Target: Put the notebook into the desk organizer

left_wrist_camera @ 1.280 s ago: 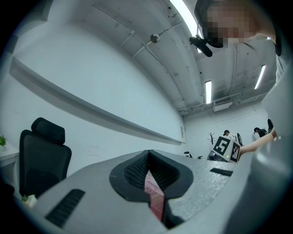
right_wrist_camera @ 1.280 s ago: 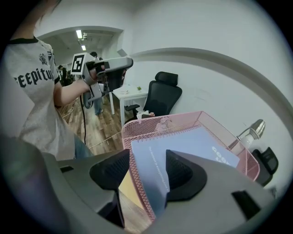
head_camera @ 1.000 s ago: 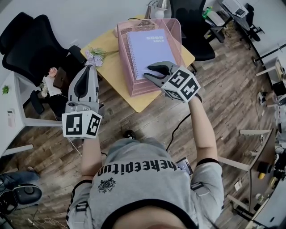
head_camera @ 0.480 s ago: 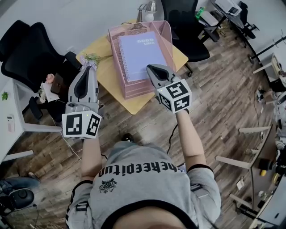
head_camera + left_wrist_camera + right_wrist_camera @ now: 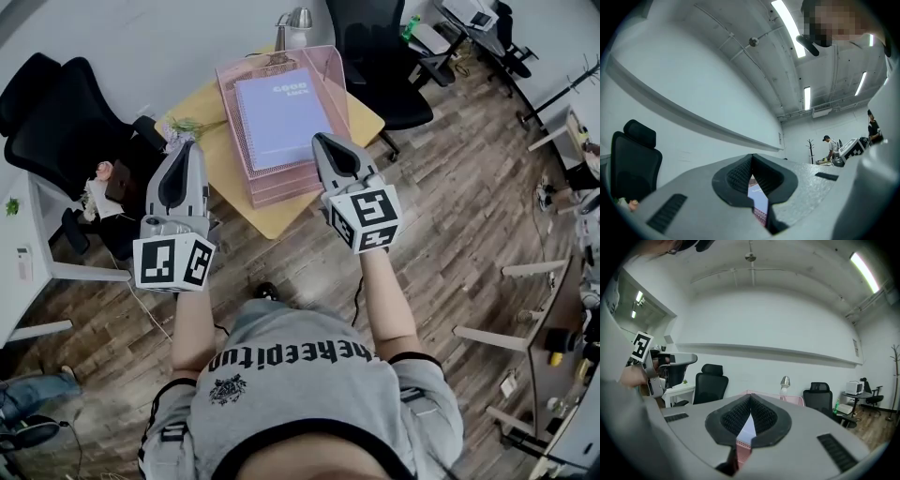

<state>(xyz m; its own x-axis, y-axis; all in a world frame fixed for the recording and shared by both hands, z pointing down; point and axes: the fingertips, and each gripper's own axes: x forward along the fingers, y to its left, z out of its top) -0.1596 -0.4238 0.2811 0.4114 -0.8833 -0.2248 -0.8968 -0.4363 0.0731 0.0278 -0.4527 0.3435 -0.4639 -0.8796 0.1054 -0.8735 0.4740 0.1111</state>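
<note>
Both sets of fingers are pressed together, nothing pinched. Right gripper (image 5: 320, 139): fingers (image 5: 735, 417) meet at the tips, empty. Left gripper (image 5: 190, 144): same, fingers (image 5: 736, 176) tip to tip, empty.

The notebook (image 5: 279, 117) lies flat in the pink mesh desk organizer (image 5: 281, 192), lilac cover up, spiral binding along its left edge. Its long axis runs away from the person and leans slightly left at the far end. The printed title is at the far end. Long edges are parallel to the organizer's walls, with a narrow margin each side.

In the head view the right gripper's tip overlaps the organizer's right side, just beside the notebook's right edge. The left gripper's tip is over the left edge of the yellow table (image 5: 222, 173), well apart from the organizer, pointing roughly along the notebook's long axis.

The organizer's near wall is close to the table's near corner. There's a bare table strip on the left, with a flower sprig (image 5: 187, 124) near the left gripper's tip. Black chair (image 5: 56, 108) to the left, second chair (image 5: 380, 56) behind right, lamp (image 5: 296, 19) at the far edge. Open wood floor (image 5: 450, 216) on the right.
</note>
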